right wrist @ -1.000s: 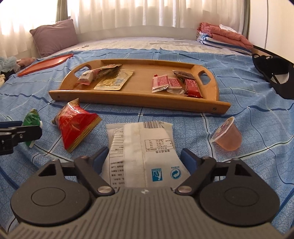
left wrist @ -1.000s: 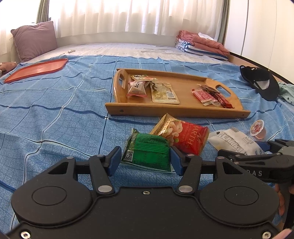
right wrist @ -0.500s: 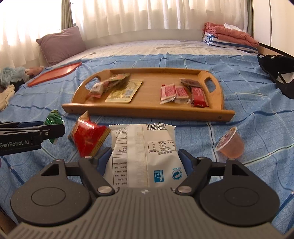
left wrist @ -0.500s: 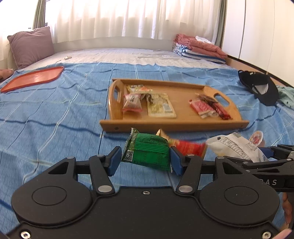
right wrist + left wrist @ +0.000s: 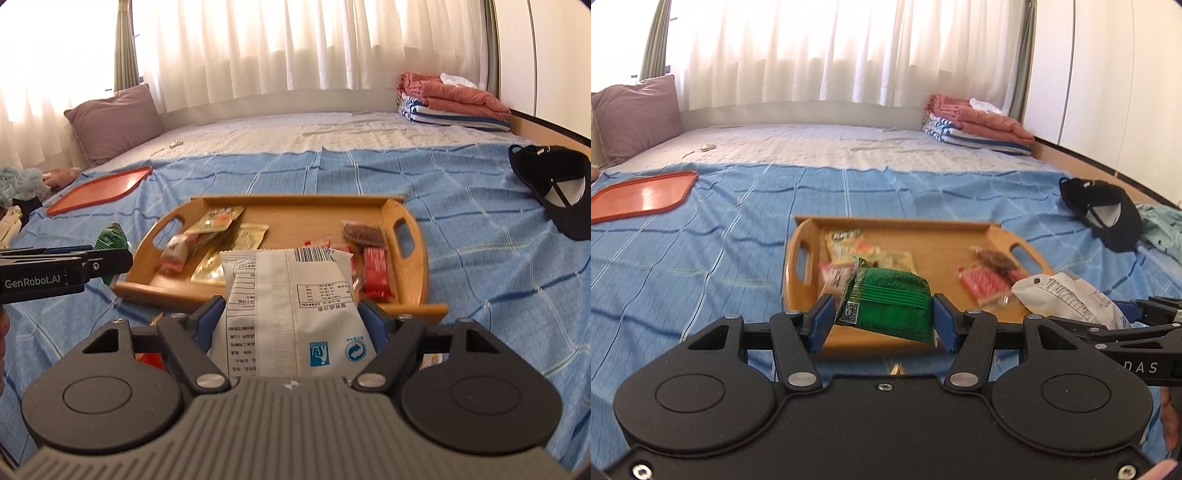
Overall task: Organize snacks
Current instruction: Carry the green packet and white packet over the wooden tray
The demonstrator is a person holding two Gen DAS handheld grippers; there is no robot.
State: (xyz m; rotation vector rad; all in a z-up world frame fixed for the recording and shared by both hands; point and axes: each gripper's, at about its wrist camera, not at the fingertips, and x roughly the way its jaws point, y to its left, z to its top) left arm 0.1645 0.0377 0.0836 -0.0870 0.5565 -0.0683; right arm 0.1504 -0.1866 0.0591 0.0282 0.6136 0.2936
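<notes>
While the bed [image 5: 738,236] with its blue quilt takes up most of the room, the business of the moment sits mid-quilt: a wooden tray [image 5: 923,236] with cut-out handles, already carrying a few small packets at its left end and some red-wrapped ones [image 5: 375,273] at its right. Off to the far left lies an orange tray [image 5: 642,195], and to the right a black cap [image 5: 1108,214], both well apart from the work.

Next down in size is the white snack bag [image 5: 291,314], pinched by its lower sides in the jaws of the right gripper [image 5: 291,325] and held up off the quilt, just short of the tray's near rim. Smaller again is the green packet [image 5: 886,302], squeezed between the jaws of the left gripper [image 5: 884,325], tilted a little and likewise lifted, hanging in front of the tray's near left corner.

By the look of it, the step in hand is the carry: both snacks are up and headed for the tray. I'd judge the next move calls for bringing each one forward over the rim, lowering it onto bare wood near the middle, then easing the jaws apart. A red pouch [image 5: 149,360] glimpsed under the right gripper looks left for a later trip.
</notes>
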